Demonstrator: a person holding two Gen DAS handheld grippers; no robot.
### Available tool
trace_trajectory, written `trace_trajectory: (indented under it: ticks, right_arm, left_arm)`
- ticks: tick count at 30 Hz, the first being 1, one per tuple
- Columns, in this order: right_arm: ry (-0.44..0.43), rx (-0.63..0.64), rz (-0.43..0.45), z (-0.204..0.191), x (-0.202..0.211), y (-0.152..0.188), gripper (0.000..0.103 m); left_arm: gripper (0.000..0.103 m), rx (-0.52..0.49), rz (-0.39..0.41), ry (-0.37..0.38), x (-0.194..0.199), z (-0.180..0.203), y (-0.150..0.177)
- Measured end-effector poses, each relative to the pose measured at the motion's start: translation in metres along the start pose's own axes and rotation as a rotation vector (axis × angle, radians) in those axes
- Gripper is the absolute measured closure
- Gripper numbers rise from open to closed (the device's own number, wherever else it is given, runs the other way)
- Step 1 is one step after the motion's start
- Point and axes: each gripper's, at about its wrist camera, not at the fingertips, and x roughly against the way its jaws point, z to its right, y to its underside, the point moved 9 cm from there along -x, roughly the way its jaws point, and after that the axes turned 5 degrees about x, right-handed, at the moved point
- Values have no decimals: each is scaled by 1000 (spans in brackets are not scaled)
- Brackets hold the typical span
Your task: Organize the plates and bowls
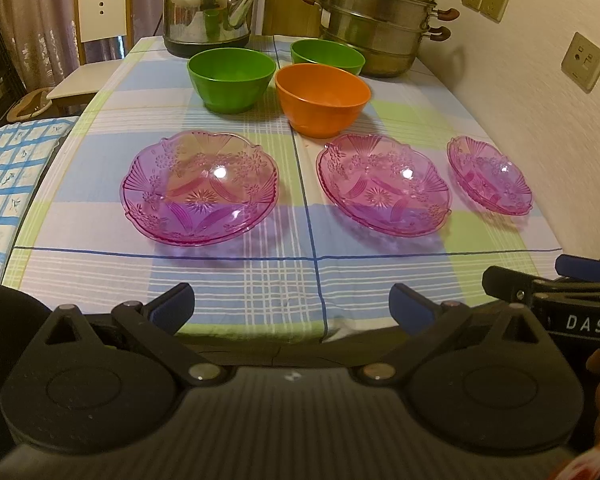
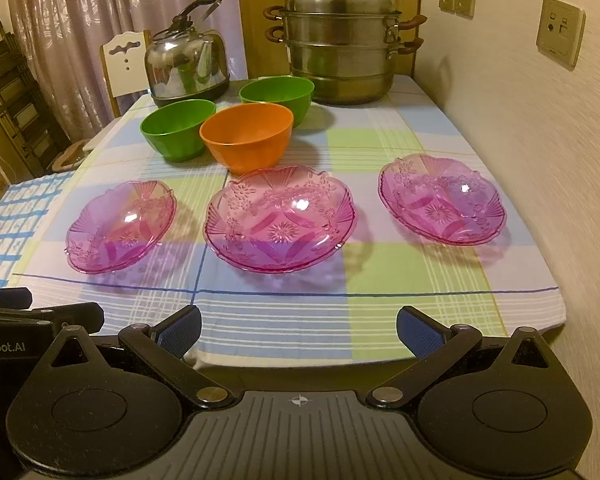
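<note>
On the desk [image 2: 380, 148] w/ checked cloth sat 3 pink plates [image 2: 280, 218] in a front row, none touching, & 3 bowls behind: 2 green [image 2: 176, 128], 1 orange [image 2: 246, 136], bunched close. Kettle [image 2: 186, 66] & 1 steamer pot [image 2: 340, 48] stood at the back. Left hand-held gripper [image 1: 292, 306] & right hand-held gripper [image 2: 298, 330] both hung at the near edge, jaws apart, holding nothing

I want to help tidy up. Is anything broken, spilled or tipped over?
Nothing stands out. The three pink plates and three bowls sit upright and apart on the tablecloth, with no spills or cracks visible.
</note>
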Motion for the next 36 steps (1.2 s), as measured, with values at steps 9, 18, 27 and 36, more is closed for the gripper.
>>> trace_trajectory:
  ticks: [9, 18, 27, 36]
  right_arm:
    - [4, -3, 4, 1, 1, -1, 0]
    - [6, -3, 4, 3, 1, -1, 0]
    - [6, -2, 4, 2, 2, -1, 0]
    - [5, -3, 6, 4, 1, -2, 0]
  left_arm:
    - [0, -1, 1, 2, 0, 0, -1]
    - [0, -2, 2, 4, 0, 0, -1]
    - [0, 0, 2, 6, 1, 0, -1]
    - [0, -1, 3, 6, 2, 1, -2]
